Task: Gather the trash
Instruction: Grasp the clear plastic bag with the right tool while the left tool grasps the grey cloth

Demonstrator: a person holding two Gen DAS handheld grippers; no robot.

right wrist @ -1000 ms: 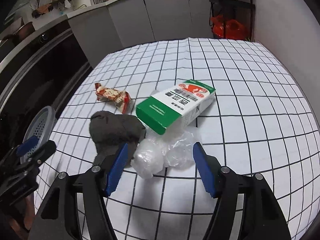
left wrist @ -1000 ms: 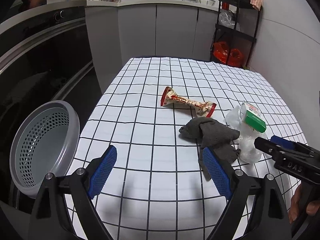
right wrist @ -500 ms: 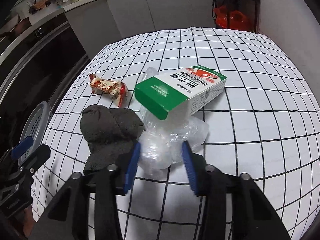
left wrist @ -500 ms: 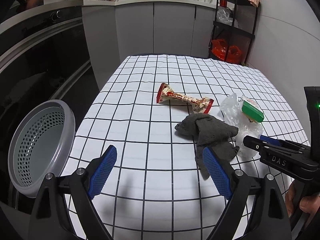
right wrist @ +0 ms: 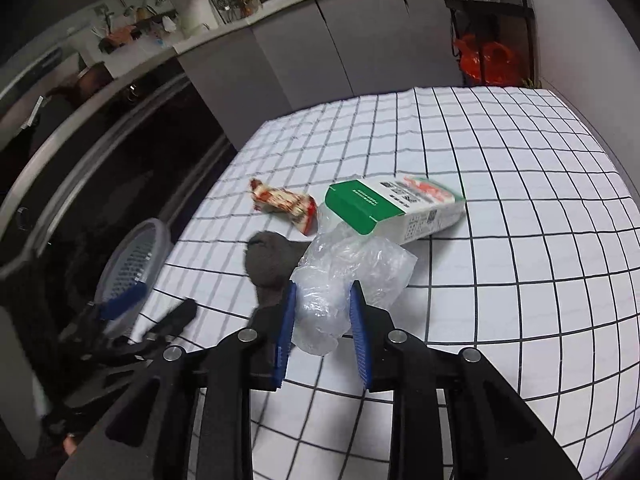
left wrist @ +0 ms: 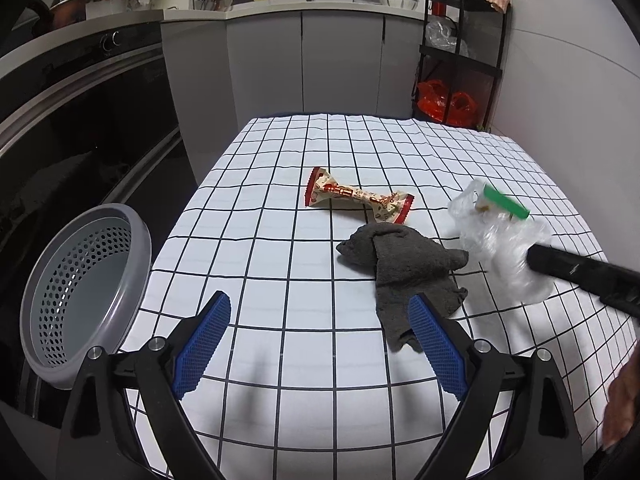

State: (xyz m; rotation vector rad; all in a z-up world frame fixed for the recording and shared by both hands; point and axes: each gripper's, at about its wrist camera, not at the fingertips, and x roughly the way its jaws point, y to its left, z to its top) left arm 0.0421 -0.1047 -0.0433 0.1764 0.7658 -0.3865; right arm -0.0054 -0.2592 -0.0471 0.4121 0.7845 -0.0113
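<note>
My right gripper [right wrist: 323,292] is closing on a crumpled clear plastic bag [right wrist: 352,264], and its blue pads press the bag's near end. In the left wrist view the same bag [left wrist: 496,240] hangs off a black finger [left wrist: 568,270], just above the checked tablecloth [left wrist: 320,152]. Behind the bag lies a green and white carton [right wrist: 400,208]. A grey cloth [left wrist: 408,264] and a red and cream snack wrapper [left wrist: 358,200] lie mid-table. My left gripper [left wrist: 320,304] stands open and holds nothing, low over the table's near part, with the cloth's tail by its right pad.
A grey perforated basket [left wrist: 140,240] leans at the table's left edge. A dark oven front [left wrist: 80,120] runs along the left. Grey cabinets stand behind the table, and a black rack with red bags [left wrist: 460,60] at the far right. A hand [left wrist: 624,400] shows at lower right.
The right gripper's jaws went from wide apart to pinching the plastic bag, then rose with it. The left gripper stayed open and hardly moved.
</note>
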